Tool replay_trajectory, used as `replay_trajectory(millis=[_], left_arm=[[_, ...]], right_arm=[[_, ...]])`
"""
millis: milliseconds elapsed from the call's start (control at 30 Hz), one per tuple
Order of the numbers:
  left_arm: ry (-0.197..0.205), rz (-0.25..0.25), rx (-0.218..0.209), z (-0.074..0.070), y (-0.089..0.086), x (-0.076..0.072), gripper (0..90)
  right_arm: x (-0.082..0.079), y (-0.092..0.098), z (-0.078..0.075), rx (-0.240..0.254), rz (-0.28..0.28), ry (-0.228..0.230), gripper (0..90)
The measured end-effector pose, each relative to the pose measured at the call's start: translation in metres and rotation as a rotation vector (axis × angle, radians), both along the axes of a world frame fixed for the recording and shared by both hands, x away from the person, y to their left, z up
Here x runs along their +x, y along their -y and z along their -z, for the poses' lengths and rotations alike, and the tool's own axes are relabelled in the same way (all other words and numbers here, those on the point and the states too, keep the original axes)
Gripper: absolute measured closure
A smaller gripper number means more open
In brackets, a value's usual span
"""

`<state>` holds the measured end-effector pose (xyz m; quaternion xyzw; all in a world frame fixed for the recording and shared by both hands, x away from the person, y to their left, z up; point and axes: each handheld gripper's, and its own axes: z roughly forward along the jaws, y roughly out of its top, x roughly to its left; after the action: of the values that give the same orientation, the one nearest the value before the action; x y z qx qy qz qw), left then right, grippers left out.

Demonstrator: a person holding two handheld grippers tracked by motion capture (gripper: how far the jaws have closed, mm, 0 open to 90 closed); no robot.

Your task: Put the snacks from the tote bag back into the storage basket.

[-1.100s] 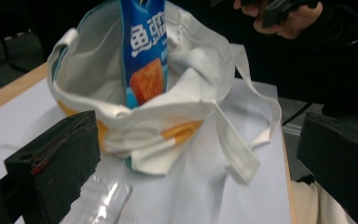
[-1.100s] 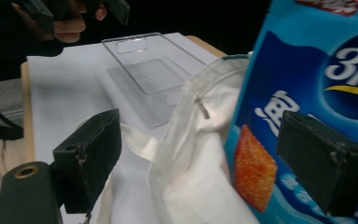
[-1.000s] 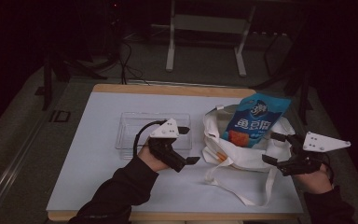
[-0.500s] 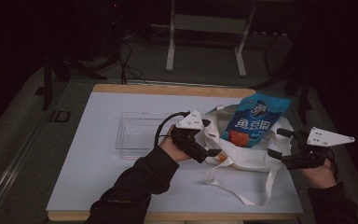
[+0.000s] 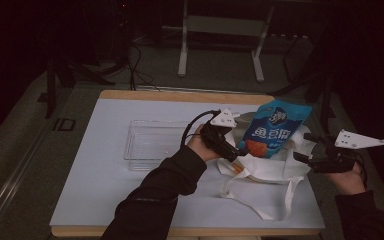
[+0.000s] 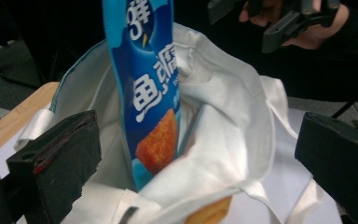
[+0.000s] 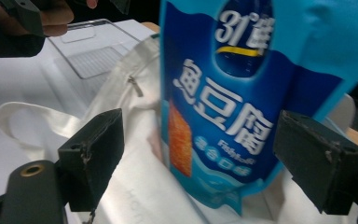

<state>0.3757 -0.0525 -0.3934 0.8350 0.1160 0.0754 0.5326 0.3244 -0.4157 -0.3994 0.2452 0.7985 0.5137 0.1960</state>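
On the left of the white table [image 5: 105,200] sat a clear plastic tray [image 5: 155,144]. It was near my left hand but not touching it.

Next came my left gripper [image 5: 226,145]. I held it at the left edge of the white cloth bag [image 5: 265,167]. Its jaws were wide open, one on each side of the bag's mouth, and they gripped nothing.

In the middle stood the blue snack pouch [image 5: 275,130]. Its bottom was down inside the white cloth bag and its top stuck up out of it, leaning a bit. The bag's long handles [image 5: 280,200] lay flat on the table toward me.

On the right was my right gripper [image 5: 312,156], just beside the bag. Its jaws were wide open too, with the pouch [image 7: 233,107] between them but not touching.
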Motion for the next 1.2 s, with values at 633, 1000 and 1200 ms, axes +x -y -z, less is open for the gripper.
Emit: replay_trajectory(millis=[633, 1000, 1200], left_arm=[[-0.040, -0.036, 0.035, 0.019, 0.032, 0.039, 12.0], [-0.036, -0.044, 0.081, 0.019, 0.051, 0.044, 39.1], [-0.033, -0.065, 0.076, 0.019, 0.058, 0.046, 52.8]], right_arm=[[0.047, 0.017, 0.018, 0.012, 0.076, -0.067, 19.2], [0.067, 0.005, 0.019, 0.005, 0.031, -0.093, 31.3], [0.072, -0.003, 0.018, -0.027, 0.017, -0.087, 42.2]])
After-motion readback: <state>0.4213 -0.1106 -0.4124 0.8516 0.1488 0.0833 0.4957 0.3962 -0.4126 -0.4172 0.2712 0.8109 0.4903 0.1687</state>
